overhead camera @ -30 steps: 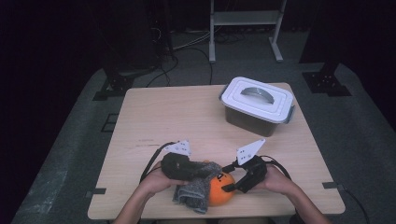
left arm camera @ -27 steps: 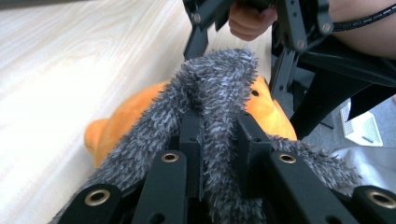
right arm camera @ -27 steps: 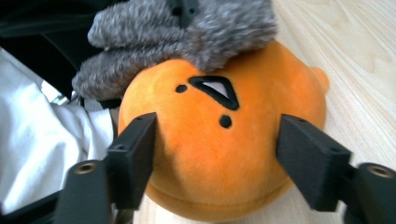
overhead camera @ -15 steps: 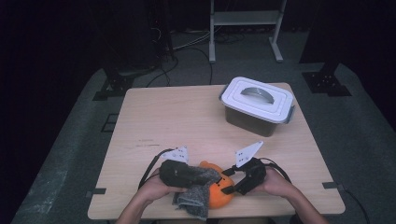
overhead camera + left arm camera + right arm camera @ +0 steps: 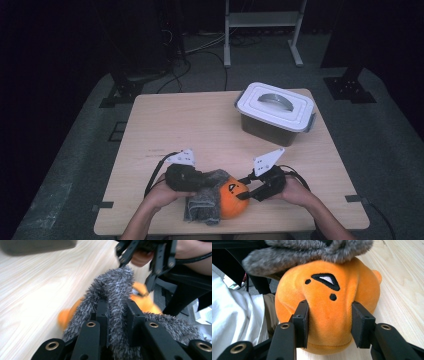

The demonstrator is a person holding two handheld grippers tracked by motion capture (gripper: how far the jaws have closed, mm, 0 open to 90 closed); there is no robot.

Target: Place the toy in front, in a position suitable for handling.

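Observation:
An orange plush toy (image 5: 231,200) with a stitched black face lies near the table's front edge. Over its left side is draped a grey fuzzy cloth (image 5: 204,204). My left gripper (image 5: 206,181) is shut on a fold of that grey cloth (image 5: 117,287), and the orange toy (image 5: 143,298) shows behind it. My right gripper (image 5: 246,193) comes at the toy from the right. Its jaws have just been closing, and the pads (image 5: 302,315) now dent the orange toy (image 5: 327,292) on both sides. The right gripper (image 5: 330,315) holds it by the lower face.
A white lidded container (image 5: 276,112) stands at the back right of the wooden table (image 5: 200,130). Cables trail from both grippers across the tabletop. A metal rack (image 5: 262,20) and cables stand on the floor beyond the table.
The left hand with the grey cloth has shifted slightly near the toy. The right hand has stayed at the toy's right side.

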